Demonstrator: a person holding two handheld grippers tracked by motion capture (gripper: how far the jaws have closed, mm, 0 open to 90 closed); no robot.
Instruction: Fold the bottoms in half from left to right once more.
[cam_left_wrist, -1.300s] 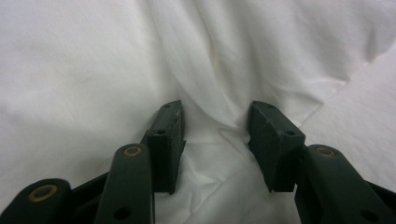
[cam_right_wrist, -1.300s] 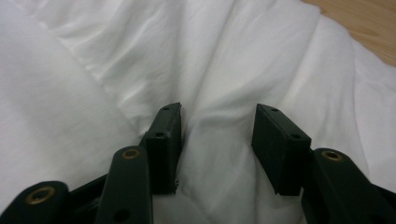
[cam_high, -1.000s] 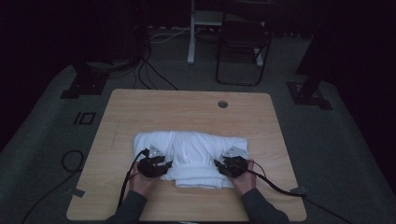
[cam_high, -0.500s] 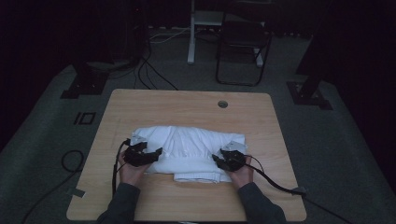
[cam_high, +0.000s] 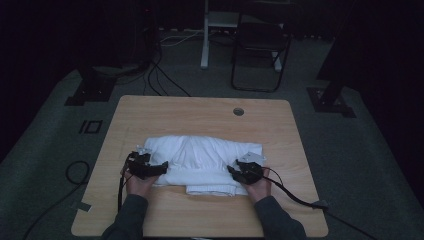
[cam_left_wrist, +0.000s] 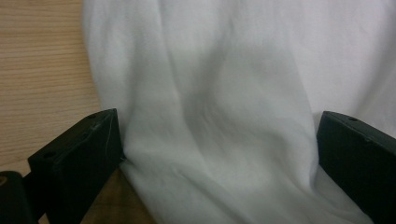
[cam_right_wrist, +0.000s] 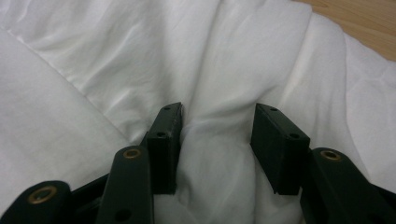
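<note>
At the lower left of the high view, the left gripper (cam_high: 159, 169) sits at the left end of the folded white cloth (cam_high: 200, 155), which lies across the middle of the wooden table (cam_high: 200, 112), nearer the person's edge. Its jaws have just been opening and now stand wide; in the left gripper view the fabric lies between them, brushing the left jaw at most, with nothing pinched. Moving right, the bundle bulges in the centre, and a narrower folded layer pokes out beneath it towards the bottom of the frame. At the lower right, the right gripper (cam_high: 237, 172) has its jaws about half closed on a raised ridge of cloth (cam_right_wrist: 212, 135), which bunches up between the pads.

From here I'd worry that only one end is held: a pull from the right would drag the free left end and undo the fold. The pinch looks to take the top layers alone, so the lower ones could stay behind. The trailing cables might also snag the fabric.

No label, brand or writing is legible anywhere.
</note>
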